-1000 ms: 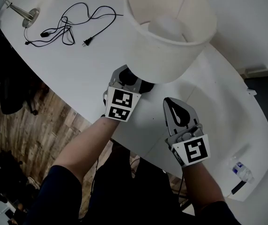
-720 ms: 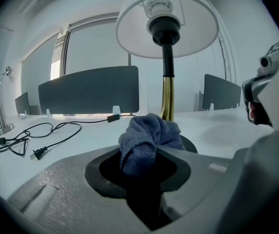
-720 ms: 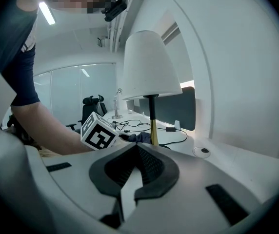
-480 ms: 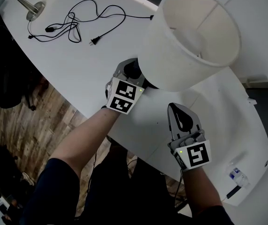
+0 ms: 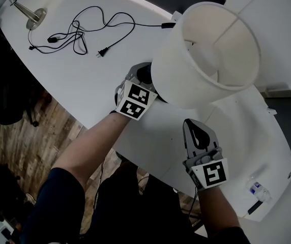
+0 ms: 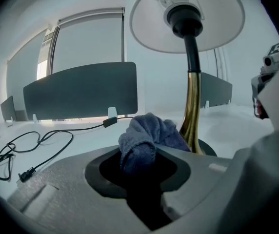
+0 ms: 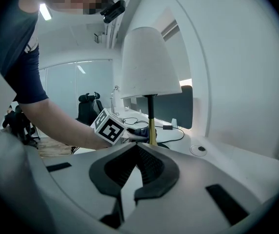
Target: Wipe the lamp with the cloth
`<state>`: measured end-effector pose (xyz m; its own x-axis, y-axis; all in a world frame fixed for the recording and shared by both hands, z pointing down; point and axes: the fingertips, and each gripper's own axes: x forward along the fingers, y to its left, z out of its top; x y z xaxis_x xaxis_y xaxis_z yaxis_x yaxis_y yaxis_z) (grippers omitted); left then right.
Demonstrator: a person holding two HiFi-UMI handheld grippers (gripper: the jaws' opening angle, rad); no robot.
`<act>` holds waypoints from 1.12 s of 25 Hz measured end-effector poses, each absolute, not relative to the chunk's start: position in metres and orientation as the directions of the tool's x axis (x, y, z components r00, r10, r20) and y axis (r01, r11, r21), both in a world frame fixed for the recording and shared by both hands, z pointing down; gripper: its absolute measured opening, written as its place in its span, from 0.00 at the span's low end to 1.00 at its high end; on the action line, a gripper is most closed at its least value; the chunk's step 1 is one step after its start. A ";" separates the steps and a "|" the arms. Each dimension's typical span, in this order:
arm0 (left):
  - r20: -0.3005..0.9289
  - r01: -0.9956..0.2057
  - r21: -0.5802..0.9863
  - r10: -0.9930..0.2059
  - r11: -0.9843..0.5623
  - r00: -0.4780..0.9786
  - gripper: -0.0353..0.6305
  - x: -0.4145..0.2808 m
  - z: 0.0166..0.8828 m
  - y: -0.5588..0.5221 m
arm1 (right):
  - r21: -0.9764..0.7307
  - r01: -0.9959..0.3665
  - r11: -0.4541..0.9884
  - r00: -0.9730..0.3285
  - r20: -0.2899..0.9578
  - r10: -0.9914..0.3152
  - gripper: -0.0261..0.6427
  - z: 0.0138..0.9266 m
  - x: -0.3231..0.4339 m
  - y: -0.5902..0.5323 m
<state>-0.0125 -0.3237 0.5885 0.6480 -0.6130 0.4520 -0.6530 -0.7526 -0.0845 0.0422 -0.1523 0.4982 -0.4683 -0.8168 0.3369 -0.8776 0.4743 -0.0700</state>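
Note:
A table lamp with a white shade (image 5: 206, 55) stands on the white table (image 5: 84, 80). It has a brass stem (image 6: 192, 111) and a dark round base (image 6: 207, 149). My left gripper (image 5: 143, 76) reaches under the shade and is shut on a bunched blue cloth (image 6: 147, 140). The cloth lies right beside the foot of the stem. My right gripper (image 5: 194, 125) hovers nearer the table's front edge, shut and holding nothing. In the right gripper view the lamp shade (image 7: 147, 65) rises ahead, with the left gripper's marker cube (image 7: 109, 126) and the cloth (image 7: 137, 132) at its stem.
A tangled black power cord (image 5: 79, 32) with a plug lies on the table's far left. A metal stand base (image 5: 33, 17) sits at that corner. A small bottle (image 5: 256, 188) rests at the right edge. Wooden floor and a dark chair (image 5: 8, 100) lie beyond the left edge.
The shade has shifted right and up in the head view and now covers more of the left gripper. The left gripper stays at the stem with the cloth. The right gripper has barely moved.

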 end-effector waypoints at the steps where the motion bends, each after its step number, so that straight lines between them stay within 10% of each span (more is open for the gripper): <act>1: 0.452 -0.649 -0.086 -0.610 -0.756 0.651 0.23 -0.011 0.589 -0.326 | -0.070 -0.881 0.468 -0.462 0.338 -0.820 0.05 0.498 0.043 -0.152; 28: 0.469 -0.738 -0.046 -0.667 -0.673 0.579 0.23 -0.009 0.588 -0.253 | -0.085 -0.836 0.542 -0.539 0.314 -0.782 0.05 0.480 0.059 -0.120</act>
<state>-0.0089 -0.2529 0.5877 0.5791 -0.6668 0.4691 -0.7379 -0.6734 -0.0462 0.0586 -0.1199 0.4803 -0.5390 -0.7816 0.3140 -0.8359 0.5422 -0.0851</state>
